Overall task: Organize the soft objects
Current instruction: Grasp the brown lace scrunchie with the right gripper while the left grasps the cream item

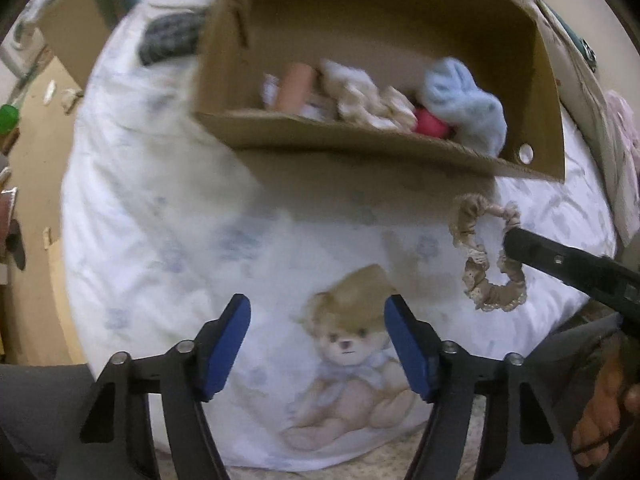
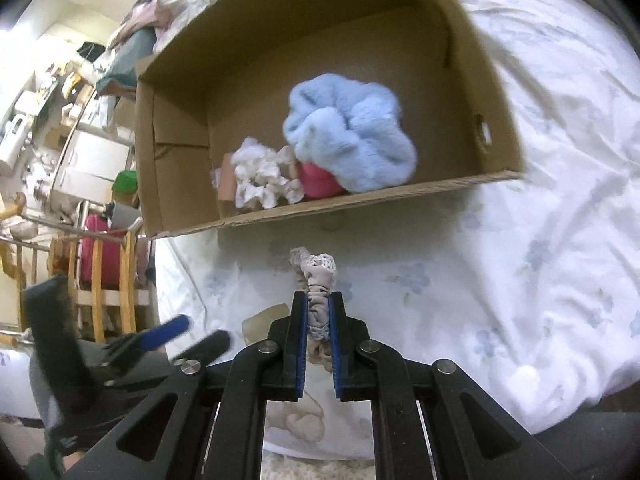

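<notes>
The right claw point(image 2: 319, 312) is closed on the beige scrunchie point(image 1: 486, 256), just in front of the box point(image 1: 360, 144). The loop hangs loose; it may catch the box wall or slip out. The left claw point(image 1: 318, 344) stands half open, empty, above the bed point(image 1: 160, 240).

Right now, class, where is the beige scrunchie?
The beige scrunchie is pinched in the right gripper, just above the white bedsheet, in front of the cardboard box.
</notes>
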Demonstrator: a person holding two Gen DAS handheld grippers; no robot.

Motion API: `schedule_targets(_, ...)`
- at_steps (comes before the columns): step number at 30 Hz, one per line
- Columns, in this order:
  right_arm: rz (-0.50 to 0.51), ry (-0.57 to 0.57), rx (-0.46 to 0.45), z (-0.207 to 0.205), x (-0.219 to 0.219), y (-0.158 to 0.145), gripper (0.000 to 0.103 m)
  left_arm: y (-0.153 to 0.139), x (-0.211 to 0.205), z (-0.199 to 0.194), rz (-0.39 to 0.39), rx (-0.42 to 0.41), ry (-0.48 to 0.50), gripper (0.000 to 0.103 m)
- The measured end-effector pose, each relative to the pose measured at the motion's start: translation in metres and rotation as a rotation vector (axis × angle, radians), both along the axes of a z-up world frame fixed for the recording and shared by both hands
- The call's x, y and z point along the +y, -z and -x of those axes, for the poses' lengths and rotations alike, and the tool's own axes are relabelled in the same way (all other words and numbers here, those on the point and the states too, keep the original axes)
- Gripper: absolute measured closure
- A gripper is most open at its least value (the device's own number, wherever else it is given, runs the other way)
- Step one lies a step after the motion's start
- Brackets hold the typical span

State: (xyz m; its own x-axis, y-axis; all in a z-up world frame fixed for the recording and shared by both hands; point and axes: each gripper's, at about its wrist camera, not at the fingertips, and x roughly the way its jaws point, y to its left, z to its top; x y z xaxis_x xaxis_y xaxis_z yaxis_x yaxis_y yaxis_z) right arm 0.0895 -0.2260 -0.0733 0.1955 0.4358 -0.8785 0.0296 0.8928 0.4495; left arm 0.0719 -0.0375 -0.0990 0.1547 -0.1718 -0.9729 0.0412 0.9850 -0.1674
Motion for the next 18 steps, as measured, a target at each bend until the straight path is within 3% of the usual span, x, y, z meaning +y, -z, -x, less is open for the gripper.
schedule_targets(2, -0.002, 0.007, -0.01, 0.001, -0.01, -0.004, 0.091, 0.008, -0.009, -0.004, 0.008, 0.015, 0.004, 0.041)
schedule_targets(8, -0.008, 0.031, -0.018, 0.007, -0.03, -0.006, 0.091, 0.03, -0.029, -0.016, 0.014, 0.053, 0.044, 0.065)
schedule_targets(9, -0.008, 0.034, -0.016, 0.009, -0.033, -0.005, 0.091, 0.033, -0.032, -0.017, 0.015, 0.051, 0.058, 0.076)
schedule_targets(11, -0.014, 0.043, -0.009, 0.012, -0.038, -0.003, 0.091, 0.036, -0.034, -0.017, 0.005, 0.047, 0.064, 0.082)
schedule_targets(12, -0.019, 0.049, -0.007, 0.013, -0.041, -0.003, 0.091, 0.035, -0.034, -0.017, 0.01, 0.043, 0.062, 0.092)
schedule_targets(18, -0.039, 0.051, -0.018, 0.014, -0.045, -0.007, 0.091, 0.02, -0.029, -0.013, 0.032, 0.01, 0.062, 0.097)
